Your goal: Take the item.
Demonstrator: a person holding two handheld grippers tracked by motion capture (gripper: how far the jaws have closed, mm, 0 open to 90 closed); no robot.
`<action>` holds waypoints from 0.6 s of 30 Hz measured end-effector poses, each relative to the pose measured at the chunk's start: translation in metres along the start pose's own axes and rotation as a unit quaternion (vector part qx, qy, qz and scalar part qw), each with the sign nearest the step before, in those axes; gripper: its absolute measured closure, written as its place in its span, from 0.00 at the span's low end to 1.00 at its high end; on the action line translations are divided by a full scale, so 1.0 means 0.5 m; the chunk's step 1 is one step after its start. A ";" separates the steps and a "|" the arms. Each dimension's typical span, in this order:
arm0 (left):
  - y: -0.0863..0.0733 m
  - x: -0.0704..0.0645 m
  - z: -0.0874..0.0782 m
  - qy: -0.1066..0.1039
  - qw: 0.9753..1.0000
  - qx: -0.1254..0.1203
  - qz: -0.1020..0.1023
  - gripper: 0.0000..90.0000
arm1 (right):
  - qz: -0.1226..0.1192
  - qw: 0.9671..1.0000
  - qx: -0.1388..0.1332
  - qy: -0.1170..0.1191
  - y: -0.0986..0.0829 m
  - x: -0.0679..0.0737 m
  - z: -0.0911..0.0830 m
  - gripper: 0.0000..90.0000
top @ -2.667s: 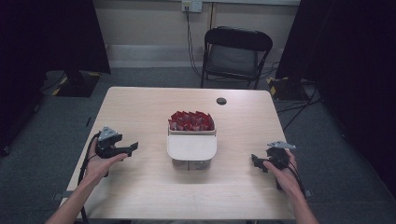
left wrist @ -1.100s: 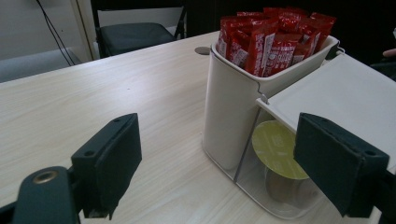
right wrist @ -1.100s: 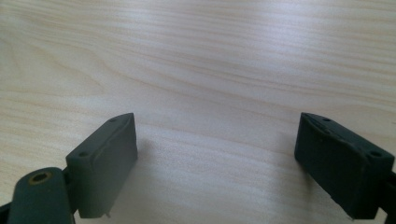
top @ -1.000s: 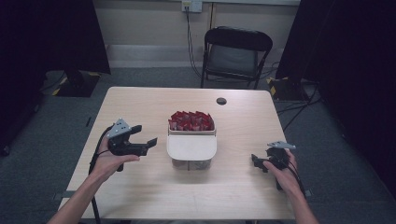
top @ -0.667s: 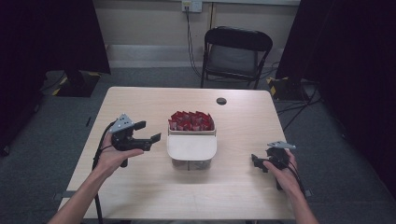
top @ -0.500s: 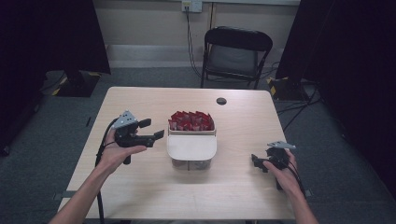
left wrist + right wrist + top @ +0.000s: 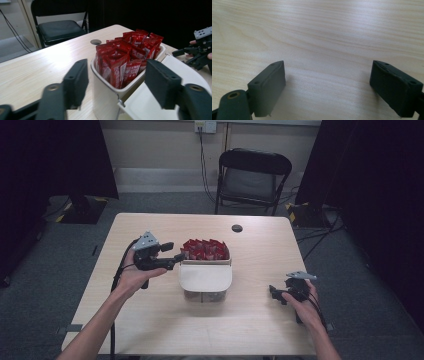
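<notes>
Left gripper (image 7: 172,251) has moved in from the table's left side, jaws spread beside the red packets (image 7: 205,249), likely picking one; right gripper (image 7: 276,293) rests, jaws apart.

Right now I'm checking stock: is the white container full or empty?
Full. The white container is packed with upright red packets rising above its rim, seen also from above.

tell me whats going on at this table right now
A person holds a two-jaw gripper in each hand at a wooden table. The left gripper is open and raised beside a white container packed with upright red packets; its jaws straddle the container's near corner without touching it. The right gripper sits low over bare tabletop, jaws open. A small dark round disc lies near the far edge.
</notes>
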State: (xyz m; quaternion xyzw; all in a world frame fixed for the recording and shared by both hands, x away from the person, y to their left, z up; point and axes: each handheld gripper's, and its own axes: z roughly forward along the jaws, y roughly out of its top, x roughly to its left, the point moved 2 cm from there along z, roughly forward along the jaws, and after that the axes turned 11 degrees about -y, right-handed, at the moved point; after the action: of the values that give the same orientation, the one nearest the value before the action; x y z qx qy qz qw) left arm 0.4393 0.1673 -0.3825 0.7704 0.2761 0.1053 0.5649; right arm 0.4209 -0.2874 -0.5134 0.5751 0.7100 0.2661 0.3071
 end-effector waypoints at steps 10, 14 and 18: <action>0.013 0.004 0.019 -0.007 1.000 -0.009 -0.002 0.52 | 0.000 1.000 0.000 0.000 0.000 0.000 0.000 0.14; 0.010 0.004 0.025 -0.003 1.000 -0.002 0.001 0.56 | 0.001 1.000 0.000 0.000 0.000 0.000 0.000 0.14; 0.006 0.007 0.025 -0.005 1.000 -0.007 -0.001 0.67 | 0.000 1.000 0.000 0.000 0.000 0.000 0.000 0.14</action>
State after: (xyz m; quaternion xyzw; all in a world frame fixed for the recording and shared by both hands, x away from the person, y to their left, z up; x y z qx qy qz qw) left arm 0.4488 0.1584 -0.3845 0.7666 0.2727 0.1027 0.5722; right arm 0.4209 -0.2874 -0.5134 0.5753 0.7099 0.2663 0.3069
